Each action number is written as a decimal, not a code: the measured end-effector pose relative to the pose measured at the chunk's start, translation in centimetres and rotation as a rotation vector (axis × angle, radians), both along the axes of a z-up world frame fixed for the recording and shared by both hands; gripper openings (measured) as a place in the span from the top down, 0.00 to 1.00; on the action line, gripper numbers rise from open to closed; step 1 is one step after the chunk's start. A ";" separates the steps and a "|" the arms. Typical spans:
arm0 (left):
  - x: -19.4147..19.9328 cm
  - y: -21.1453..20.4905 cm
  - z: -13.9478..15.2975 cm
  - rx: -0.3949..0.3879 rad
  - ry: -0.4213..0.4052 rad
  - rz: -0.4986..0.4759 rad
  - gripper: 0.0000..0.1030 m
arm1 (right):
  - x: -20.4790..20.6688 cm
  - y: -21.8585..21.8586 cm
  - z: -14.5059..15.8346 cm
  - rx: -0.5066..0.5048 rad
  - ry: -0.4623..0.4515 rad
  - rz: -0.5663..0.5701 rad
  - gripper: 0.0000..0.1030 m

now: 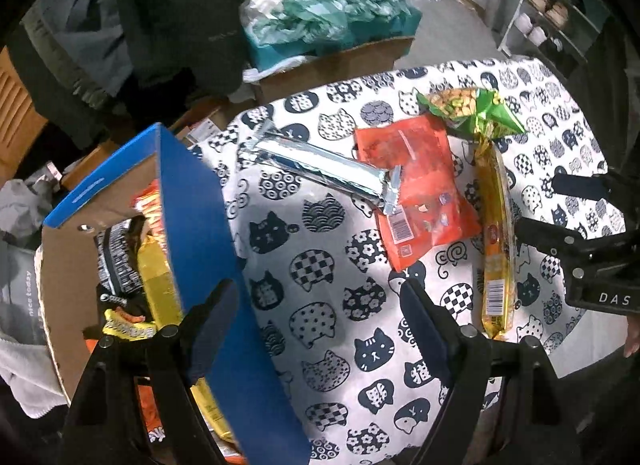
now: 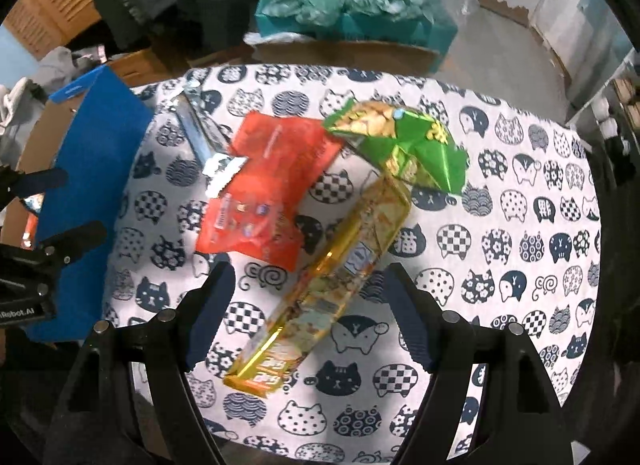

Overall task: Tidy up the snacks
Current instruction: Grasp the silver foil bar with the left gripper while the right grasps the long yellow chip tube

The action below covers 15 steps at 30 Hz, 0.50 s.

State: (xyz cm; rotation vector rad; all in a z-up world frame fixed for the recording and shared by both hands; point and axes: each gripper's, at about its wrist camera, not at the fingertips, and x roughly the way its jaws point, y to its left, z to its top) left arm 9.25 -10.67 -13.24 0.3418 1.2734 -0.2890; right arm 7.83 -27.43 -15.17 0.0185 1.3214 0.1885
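the right gripper point(image 2: 306, 315) hangs with jaws apart over the long gold packet point(image 2: 320, 285) on the cat-print tablecloth point(image 2: 500, 265); lower squarely across its middle, then close. left gripper point(image 1: 320, 329), also apart, straddles the blue box point(image 1: 192, 205) wall.

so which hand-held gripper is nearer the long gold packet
Right. The right hand-held gripper straddles the long gold packet, open; the left hand-held gripper hovers beside the blue box.

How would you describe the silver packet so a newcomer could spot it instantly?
Start at the cat-print tablecloth and find the blue-walled cardboard box at its edge. Between the box and the orange pouch lies the silver packet, one crimped end overlapping the pouch. It is the only plain foil wrapper.
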 end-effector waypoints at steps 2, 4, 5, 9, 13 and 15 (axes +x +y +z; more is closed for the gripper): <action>0.2 -0.4 -0.7 0.014 0.006 -0.001 0.19 | 0.0 -0.3 -0.7 0.006 0.017 -0.013 0.26; 0.5 -0.6 -1.4 0.017 0.017 0.004 0.19 | 0.0 -0.6 -1.7 0.023 0.044 -0.027 0.26; 0.6 -0.7 -1.9 0.016 0.028 0.009 0.19 | 0.0 -0.6 -2.1 0.033 0.058 -0.033 0.26; 1.1 -1.1 -3.4 0.031 0.059 0.010 0.19 | 0.1 -0.5 -4.1 0.039 0.106 -0.050 0.26; 1.7 -1.5 -4.4 0.032 0.087 0.013 0.19 | 0.3 -0.1 -5.2 0.027 0.130 -0.047 0.26; 2.0 -1.9 -4.8 0.034 0.094 0.012 0.19 | 0.3 -0.1 -5.8 0.023 0.142 -0.044 0.26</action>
